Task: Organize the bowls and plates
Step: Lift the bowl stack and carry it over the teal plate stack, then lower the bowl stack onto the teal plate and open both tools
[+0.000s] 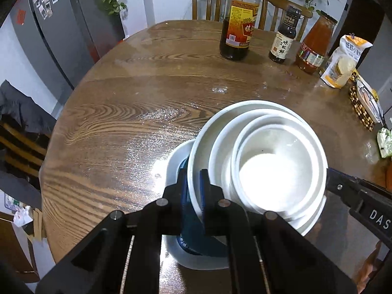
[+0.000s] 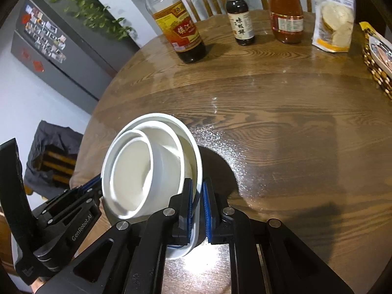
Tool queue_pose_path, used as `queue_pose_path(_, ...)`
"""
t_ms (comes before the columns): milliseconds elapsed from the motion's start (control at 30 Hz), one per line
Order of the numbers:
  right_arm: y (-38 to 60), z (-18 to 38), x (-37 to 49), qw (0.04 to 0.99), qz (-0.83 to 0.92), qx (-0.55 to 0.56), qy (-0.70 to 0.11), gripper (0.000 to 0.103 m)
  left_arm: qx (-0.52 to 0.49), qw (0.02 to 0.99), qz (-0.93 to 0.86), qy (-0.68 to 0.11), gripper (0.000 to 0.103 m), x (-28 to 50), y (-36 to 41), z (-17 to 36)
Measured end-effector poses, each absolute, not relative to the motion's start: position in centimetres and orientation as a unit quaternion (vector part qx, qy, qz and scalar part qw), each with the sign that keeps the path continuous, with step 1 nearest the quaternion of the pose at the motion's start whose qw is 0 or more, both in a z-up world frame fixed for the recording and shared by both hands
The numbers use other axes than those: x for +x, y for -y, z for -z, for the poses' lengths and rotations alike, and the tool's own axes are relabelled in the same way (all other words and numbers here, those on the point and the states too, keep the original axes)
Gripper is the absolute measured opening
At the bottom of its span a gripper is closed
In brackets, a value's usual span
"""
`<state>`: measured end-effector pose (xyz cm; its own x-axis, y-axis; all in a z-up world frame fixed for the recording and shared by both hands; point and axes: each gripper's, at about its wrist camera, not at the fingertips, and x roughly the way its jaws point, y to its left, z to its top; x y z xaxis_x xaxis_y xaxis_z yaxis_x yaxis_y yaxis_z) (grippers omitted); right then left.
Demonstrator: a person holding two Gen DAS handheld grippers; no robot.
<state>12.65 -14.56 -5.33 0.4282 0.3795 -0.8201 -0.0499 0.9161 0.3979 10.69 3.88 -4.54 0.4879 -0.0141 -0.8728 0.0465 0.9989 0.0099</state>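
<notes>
Nested white bowls [image 1: 276, 169] sit inside a large bowl [image 2: 196, 152], its rim clamped by both tongs [image 1: 193, 188] [image 2: 197, 196].

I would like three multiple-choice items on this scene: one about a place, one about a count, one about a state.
1. The flour bag stands: A. on the floor; B. beside the orange bottle; C. in a drawer.
2. Bottles on the table: A. two; B. three; C. five.
3. The right gripper is: A. open above the table; B. shut on a bottle; C. shut on the rim of the white bowl stack.
Answers: B, the bag is next to the orange bottle; B, the vinegar bottle, the small dark bottle and the orange one stand there; C, its jaws pinch the rim.
</notes>
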Motion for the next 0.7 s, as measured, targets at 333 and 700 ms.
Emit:
queue_pose_path(333,14.6,2.6,11.3,0.854,-0.131,0.154,-0.479,0.016,0.025,0.876,-0.003,-0.481,0.043,10.2,-4.9,3.8)
queue_pose_path(700,13.4,1.8,9.3,0.86,-0.151,0.139,-0.467,0.018,0.044,0.893,0.0,-0.447,0.073,7.7,-4.4,1.9)
